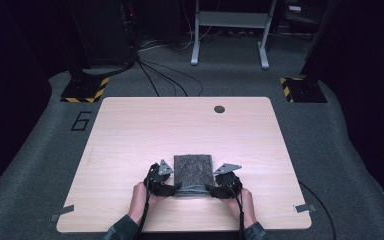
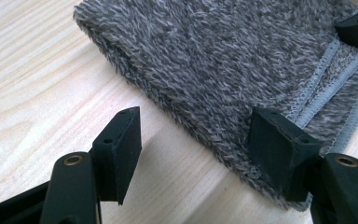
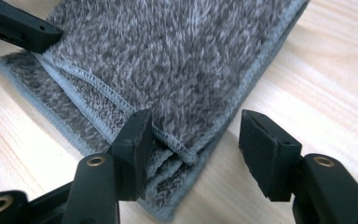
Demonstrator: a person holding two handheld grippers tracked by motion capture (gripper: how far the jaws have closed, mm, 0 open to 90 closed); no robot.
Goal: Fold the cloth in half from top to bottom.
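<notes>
A folded grey towel lay flat on the pale wooden counter, close to the near edge and roughly centred in front of the person. The left tool and the right tool sat at its two near corners, each low over the wood. That placing looked deliberate to me: one tool per corner, so the fold could be set down square or picked up evenly.

In the left gripper view the left tool had its jaws standing partly apart; one pad rested over the fluffy edge of the towel and the other hung above bare wood, with nothing pinched between them. In the right gripper view the right tool was likewise parted to a middling width, one jaw against the stitched, layered corner of the towel, the other clear of it over the counter. Neither held the cloth.

Little else shared the counter: a dark round grommet far across it and strips of tape at the near corners. Beyond, on the grey carpet, stood a white frame and trailing cables. Nothing crowded the towel; I judged only the stacked hems at the right corner could catch a jaw.
</notes>
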